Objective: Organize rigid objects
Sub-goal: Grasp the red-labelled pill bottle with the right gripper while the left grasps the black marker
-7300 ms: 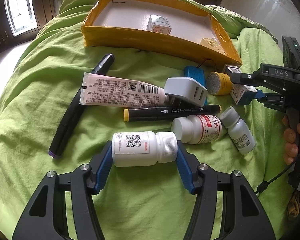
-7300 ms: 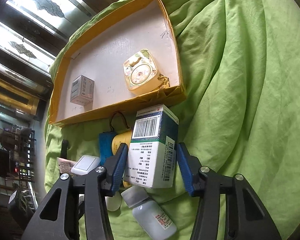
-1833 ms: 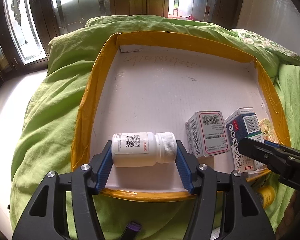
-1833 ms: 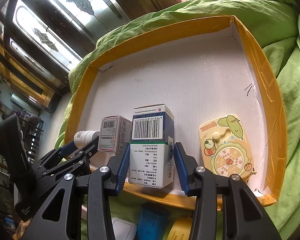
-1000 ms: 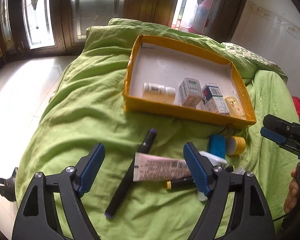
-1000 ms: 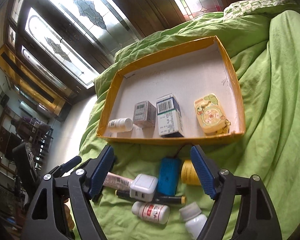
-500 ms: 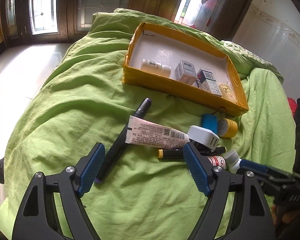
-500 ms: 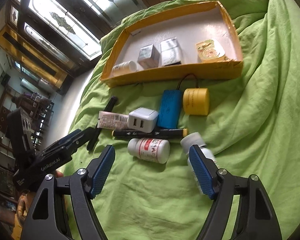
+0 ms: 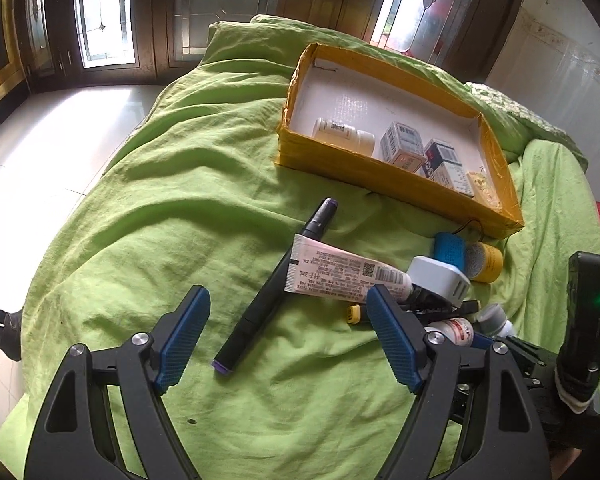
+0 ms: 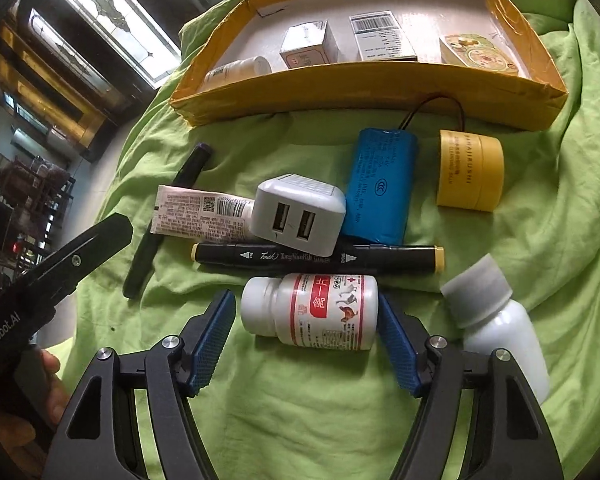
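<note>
Right tongs low in the centre of the right wrist frame, jaws closing around the red-labelled pill bottle, lying on its side on the green bedspread. Right pad touching or just beside the bottle's base; left pad clearly apart from the cap end, so not yet grasping. Left tongs released and empty, spread wide at the bottom of the left wrist frame above the black pen and the white tube.

Yellow box across the top of the right wrist frame, already holding a white bottle, two cartons and a patterned case. Still loose on the bedspread: black marker just above the pill bottle, white USB charger, blue battery pack, yellow jar and a plain white bottle at lower right.

Likely risks:
- Squeezing end to end on a round, smooth bottle: possible roll or pop-out sideways from off-centre pads.
- Soft, creased bedding: possible sinking or tilting of the bottle, or snagging of cloth.
- Marker very close along the bottle: chance of a nudge during lifting.
- Plain white bottle just beside the right finger: possible bump.
</note>
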Demonstrator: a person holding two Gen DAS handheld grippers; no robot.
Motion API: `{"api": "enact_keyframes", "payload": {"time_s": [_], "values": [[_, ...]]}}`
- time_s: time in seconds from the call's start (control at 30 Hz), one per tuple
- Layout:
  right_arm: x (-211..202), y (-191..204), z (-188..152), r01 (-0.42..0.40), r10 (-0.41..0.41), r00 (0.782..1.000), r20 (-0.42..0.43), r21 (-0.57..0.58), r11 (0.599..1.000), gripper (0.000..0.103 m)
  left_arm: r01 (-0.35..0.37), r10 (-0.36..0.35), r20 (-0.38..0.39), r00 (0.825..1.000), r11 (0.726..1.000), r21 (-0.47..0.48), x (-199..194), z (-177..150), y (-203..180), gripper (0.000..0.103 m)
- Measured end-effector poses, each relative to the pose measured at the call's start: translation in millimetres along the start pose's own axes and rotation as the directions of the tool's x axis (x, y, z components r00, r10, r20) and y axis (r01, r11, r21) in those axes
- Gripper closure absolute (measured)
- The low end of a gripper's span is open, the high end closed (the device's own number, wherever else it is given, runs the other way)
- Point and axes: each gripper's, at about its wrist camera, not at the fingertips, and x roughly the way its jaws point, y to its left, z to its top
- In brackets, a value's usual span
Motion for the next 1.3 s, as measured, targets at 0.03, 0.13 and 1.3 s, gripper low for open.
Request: {"api": "enact_keyframes", "payload": {"time_s": [0.03,0.13,1.3], "values": [[0.8,0.5,-0.4,0.016,-0.016,1.0,-0.008,-0.015,1.0,0.045,-0.026,0.026,-0.009,1.0,0.999,0.021,2.6,0.3,-1.3,0.022],[-4.6,-4.4,-2.2,-0.011,0.011,1.0,-0.016,-0.009,1.0,0.045,-0.104,0.106,-0.033,0.994,0.993,0.059,11.5,0.9,-0.7,0.023],[-18.1,-4.1,-12.3,-0.103,0.103,0.994,-0.039,0.0,0.995,0.045,-0.014,0.011,-0.199,0.98,1.0,-0.015,37.3,-13.5,12.2,0.089]]}}
